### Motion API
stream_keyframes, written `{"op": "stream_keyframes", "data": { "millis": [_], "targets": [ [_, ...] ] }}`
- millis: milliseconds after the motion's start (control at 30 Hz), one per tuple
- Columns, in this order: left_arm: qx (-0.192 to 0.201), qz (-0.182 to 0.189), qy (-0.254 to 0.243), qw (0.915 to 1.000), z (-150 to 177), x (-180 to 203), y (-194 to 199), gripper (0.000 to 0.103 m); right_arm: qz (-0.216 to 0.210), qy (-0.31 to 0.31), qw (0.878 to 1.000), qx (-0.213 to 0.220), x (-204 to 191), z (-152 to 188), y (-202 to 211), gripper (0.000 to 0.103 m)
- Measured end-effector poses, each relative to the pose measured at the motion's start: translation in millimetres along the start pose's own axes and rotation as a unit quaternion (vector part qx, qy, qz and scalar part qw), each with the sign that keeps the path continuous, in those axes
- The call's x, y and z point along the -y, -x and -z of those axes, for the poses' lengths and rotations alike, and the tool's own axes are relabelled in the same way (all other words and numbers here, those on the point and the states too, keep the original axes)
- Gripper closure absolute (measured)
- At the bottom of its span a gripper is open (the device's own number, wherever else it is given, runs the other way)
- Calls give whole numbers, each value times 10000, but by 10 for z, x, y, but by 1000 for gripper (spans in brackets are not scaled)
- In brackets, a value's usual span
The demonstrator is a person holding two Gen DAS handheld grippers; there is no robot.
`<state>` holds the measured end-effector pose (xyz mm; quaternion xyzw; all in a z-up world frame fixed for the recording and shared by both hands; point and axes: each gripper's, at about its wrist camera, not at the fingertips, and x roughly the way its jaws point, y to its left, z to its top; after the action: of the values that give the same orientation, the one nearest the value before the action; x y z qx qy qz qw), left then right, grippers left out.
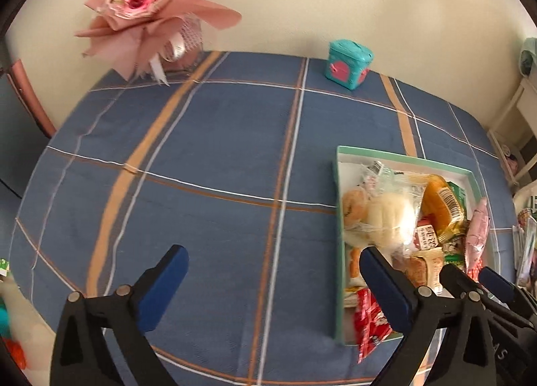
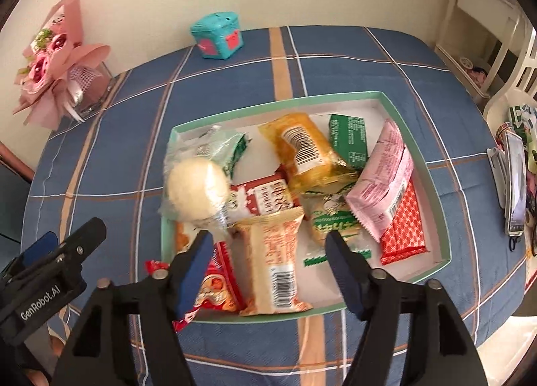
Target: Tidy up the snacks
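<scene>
Inside box (image 2: 436,181), beige packet (image 2: 273,268) lengthwise nearward.

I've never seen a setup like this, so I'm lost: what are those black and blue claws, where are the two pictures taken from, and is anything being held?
Each claw is a hand-held gripper that a person carries, one per hand, with a camera looking along its fingers. One picture comes from the left hand-held gripper, the other from the right hand-held gripper. Both stand open and hold nothing. On the blue checked tablecloth sits a shallow green-rimmed box filled with wrapped snacks, such as a round white bun and a pink packet. Against the wall are a pink bouquet and a small teal box.
</scene>
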<state>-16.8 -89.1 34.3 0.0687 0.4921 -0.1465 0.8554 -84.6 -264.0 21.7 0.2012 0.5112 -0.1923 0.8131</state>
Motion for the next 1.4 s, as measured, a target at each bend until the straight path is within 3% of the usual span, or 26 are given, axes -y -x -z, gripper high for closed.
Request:
{"op": "stream_keyframes", "data": {
  "millis": [167, 300, 467, 633, 967, 1400],
  "targets": [
    [173, -150, -95, 9997, 81, -25, 93, 0, -2, 68, 10000, 73, -55, 118, 22, 18],
    [257, -379, -169, 9988, 137, -42, 170, 0, 5, 114, 9998, 135, -77, 199, 53, 6],
    [221, -437, -119, 9987, 184, -107, 193, 0, 9, 88, 9998, 166, -84, 260, 71, 2],
    [131, -881, -57, 9960, 217, -152, 200, 0, 41, 91, 9997, 202, -104, 312, 99, 2],
    [72, -676, -106, 9976, 224, -142, 211, 0, 90, 107, 9996, 262, -127, 356, 142, 2],
    [-146, -698, -127, 9974, 228, -170, 152, 0, 123, 115, 9995, 256, -126, 336, 117, 1]
  ]
}}
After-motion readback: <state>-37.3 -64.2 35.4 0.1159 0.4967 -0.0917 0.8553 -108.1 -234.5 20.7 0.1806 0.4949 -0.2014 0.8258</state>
